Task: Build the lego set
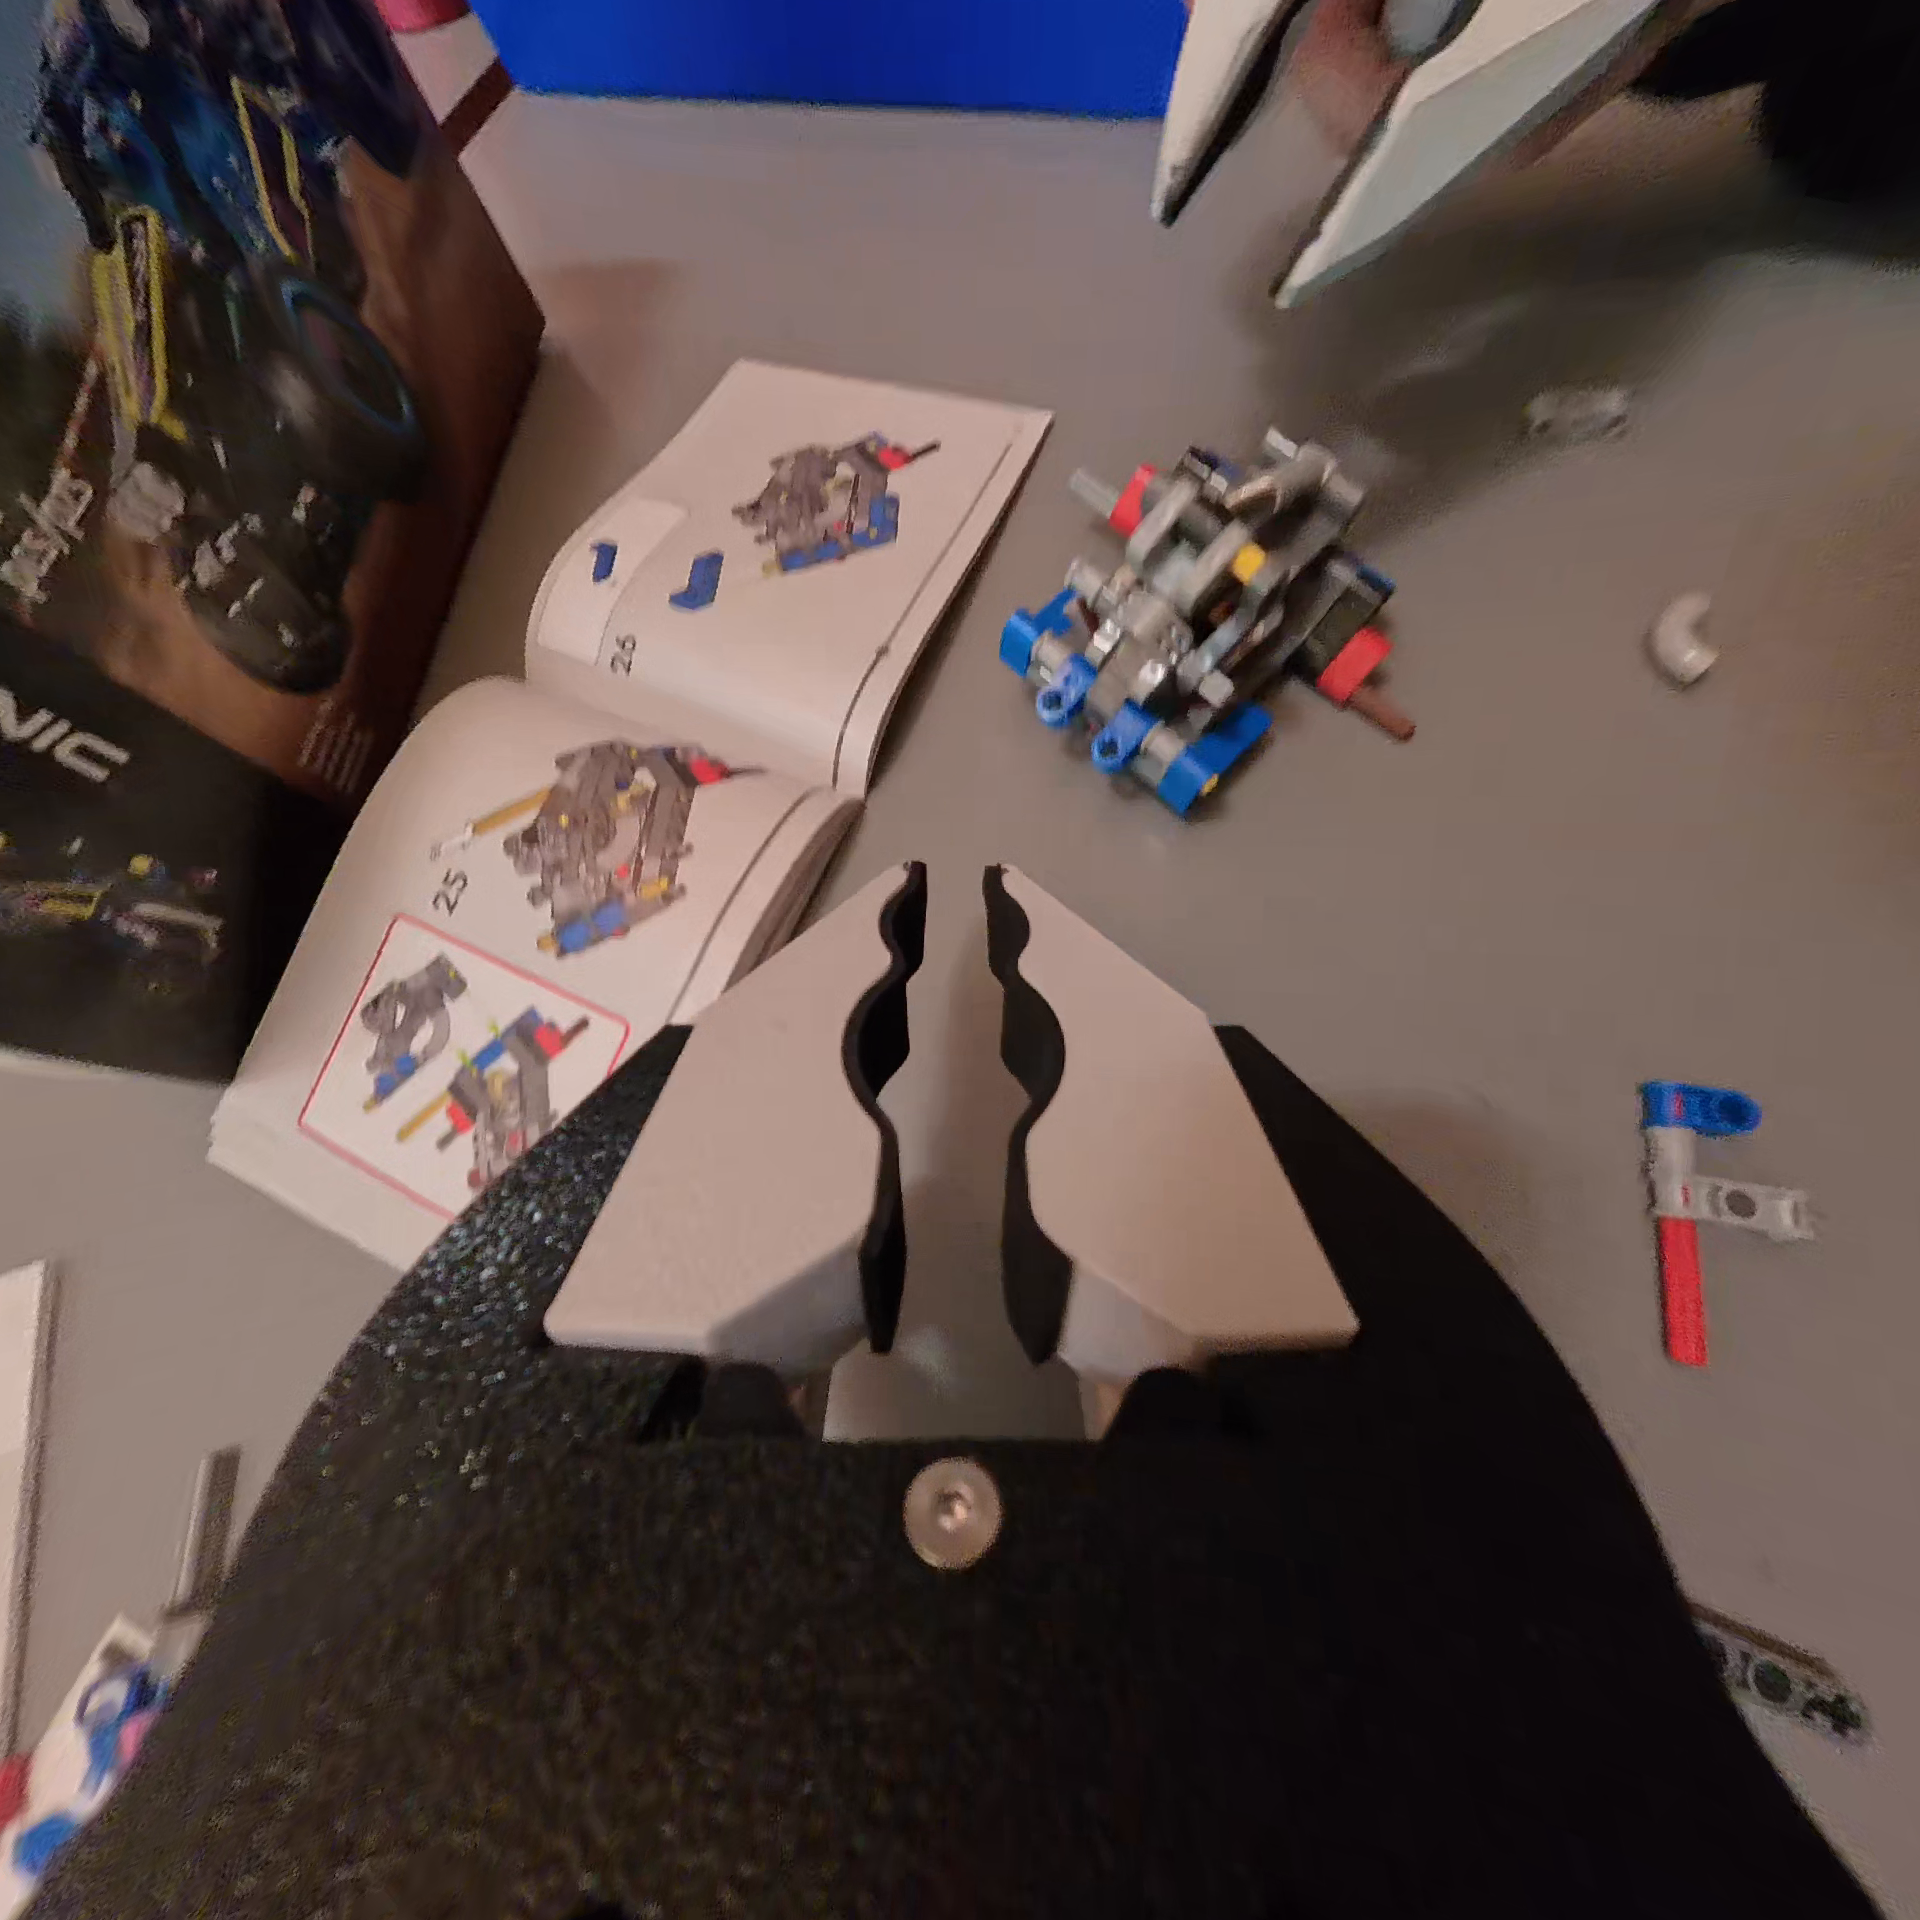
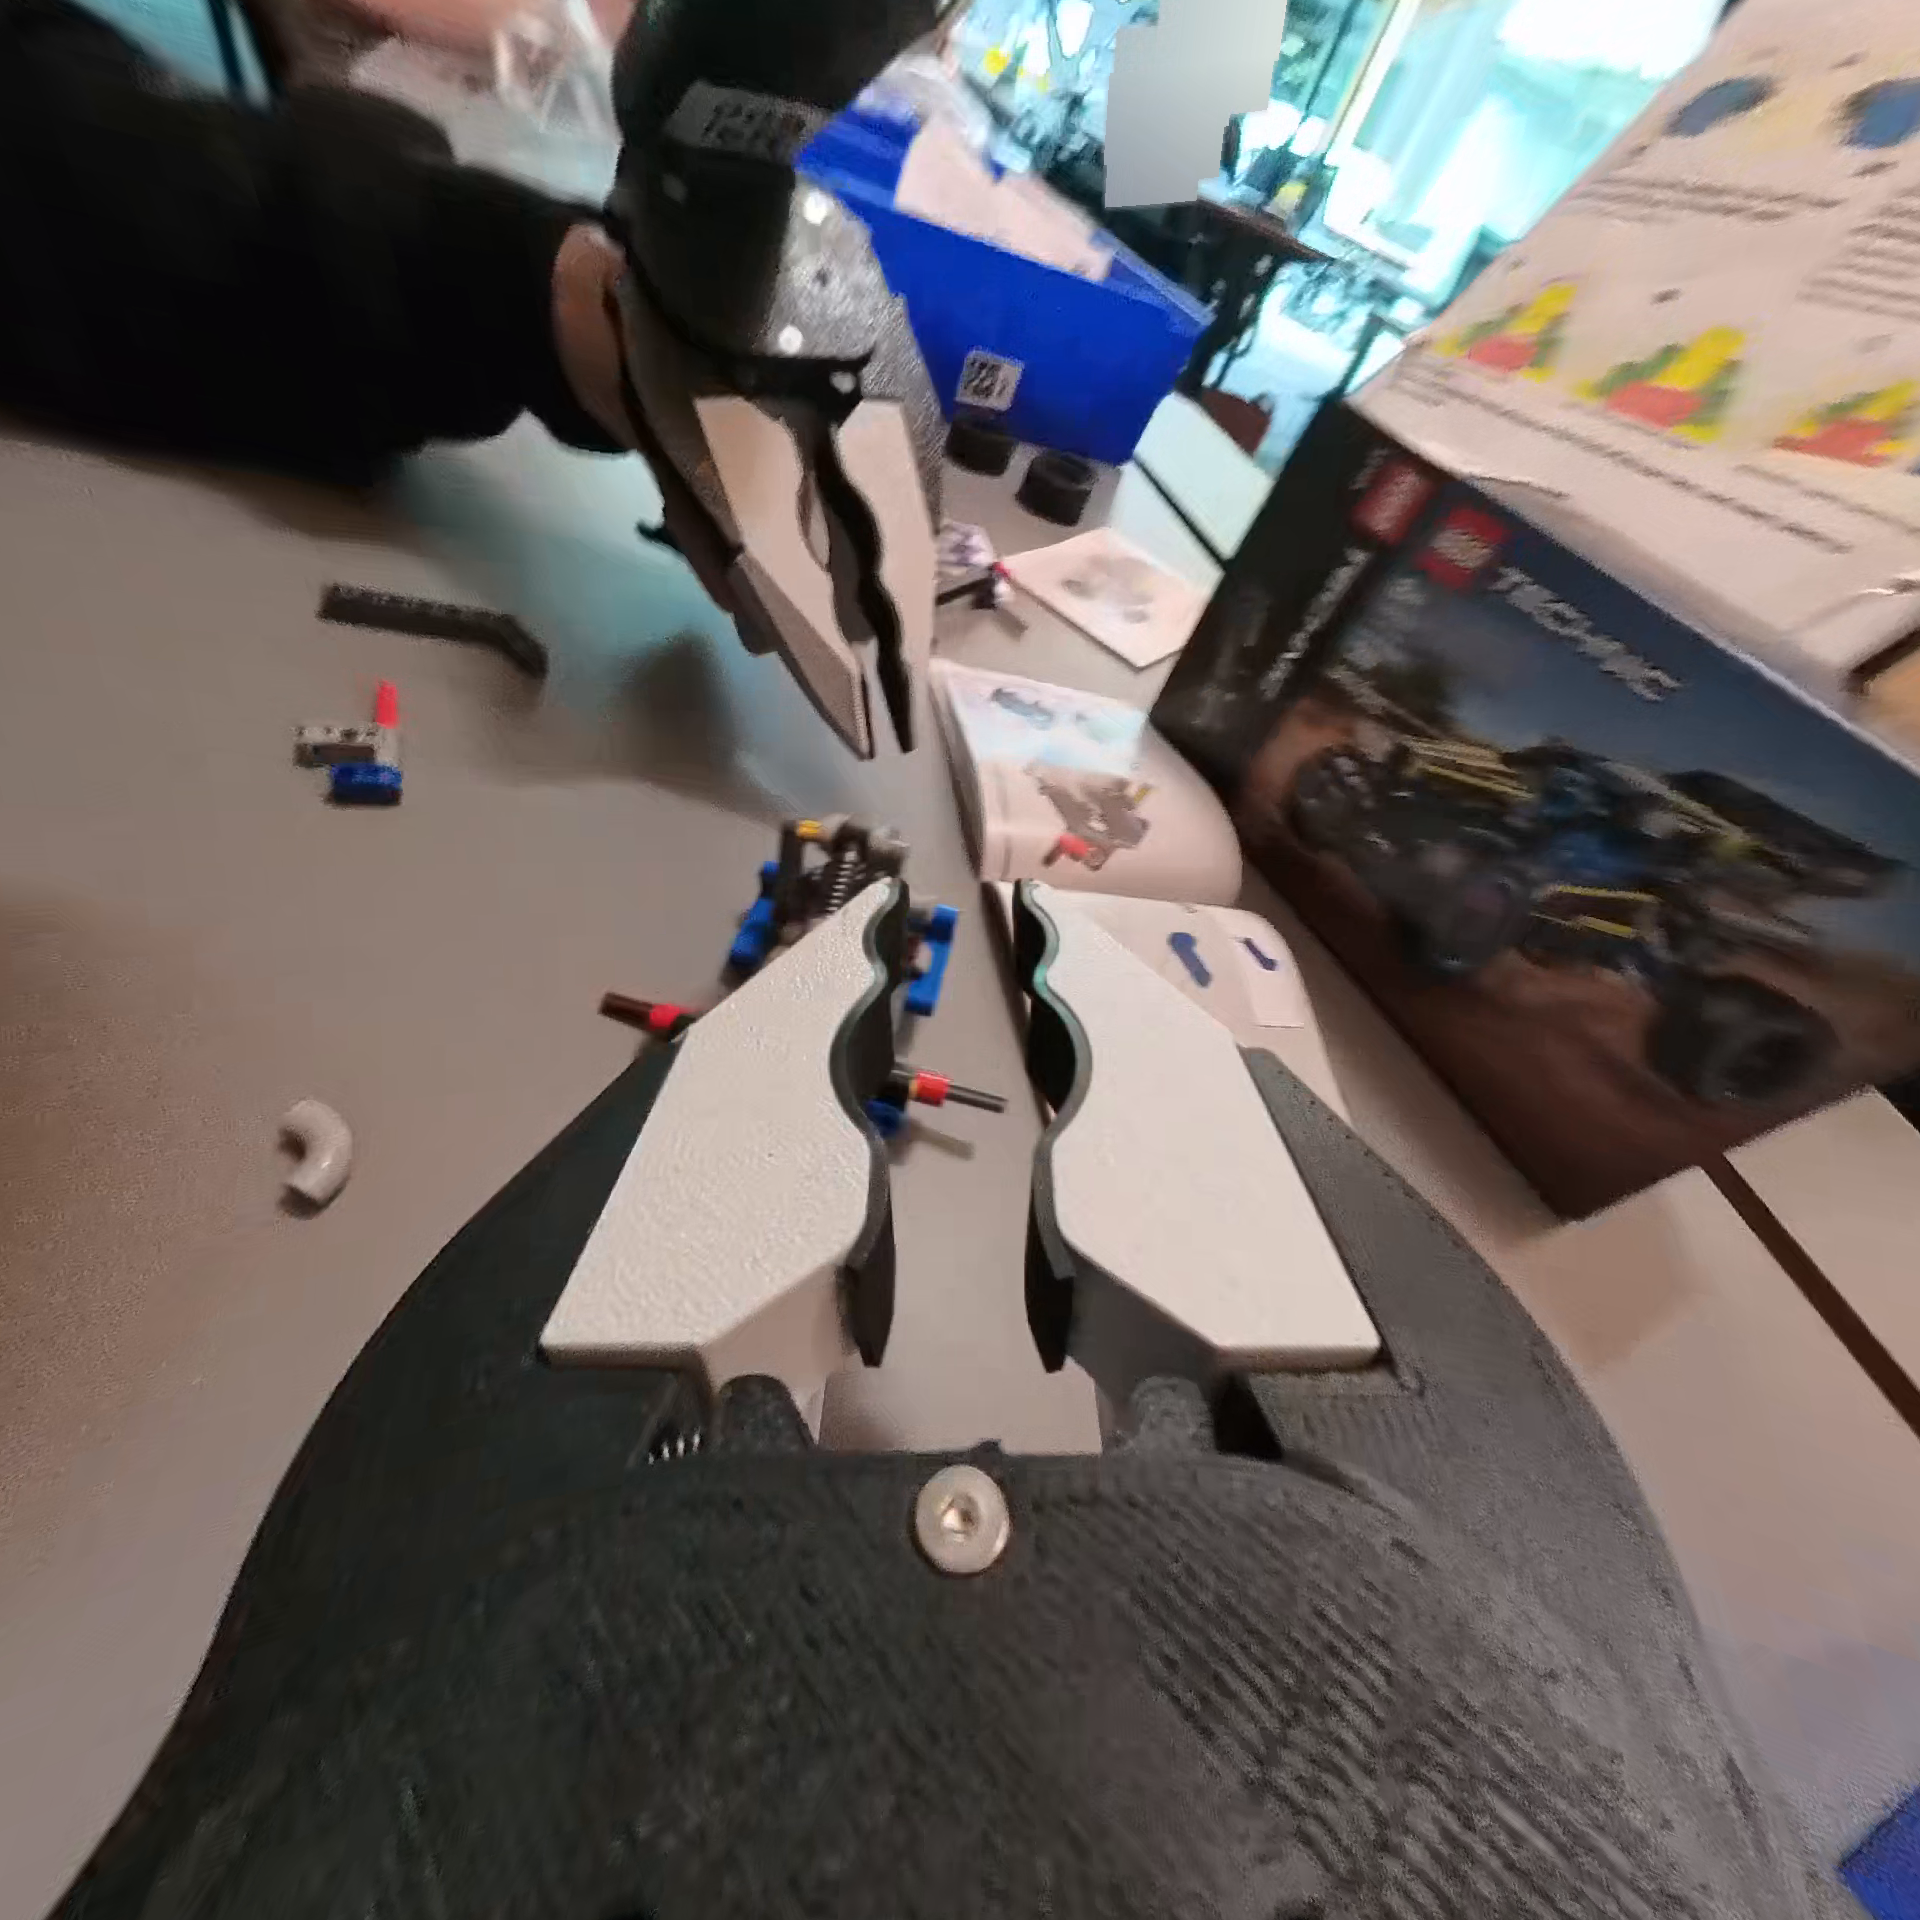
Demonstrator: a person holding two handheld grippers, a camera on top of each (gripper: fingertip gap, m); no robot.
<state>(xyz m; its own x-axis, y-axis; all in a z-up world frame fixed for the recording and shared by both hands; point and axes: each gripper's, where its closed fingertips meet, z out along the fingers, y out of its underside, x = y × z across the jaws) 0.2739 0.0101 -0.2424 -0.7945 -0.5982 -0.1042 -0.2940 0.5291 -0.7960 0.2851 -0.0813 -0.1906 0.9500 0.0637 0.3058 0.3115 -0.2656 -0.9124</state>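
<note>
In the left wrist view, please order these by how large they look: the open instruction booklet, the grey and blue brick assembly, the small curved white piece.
1. Open instruction booklet, by far the largest.
2. Grey and blue brick assembly.
3. Small curved white piece, the smallest.
All three lie on the grey table, the assembly and the curved piece at similar depth, so this order seems reliable.

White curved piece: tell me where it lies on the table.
The white curved piece lies alone on the grey table, right of the grey-and-blue brick assembly in the left wrist view; the right wrist view shows it at far left.

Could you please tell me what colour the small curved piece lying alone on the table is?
Light grey, nearly white; the curved piece shows best in the left wrist view.
</note>
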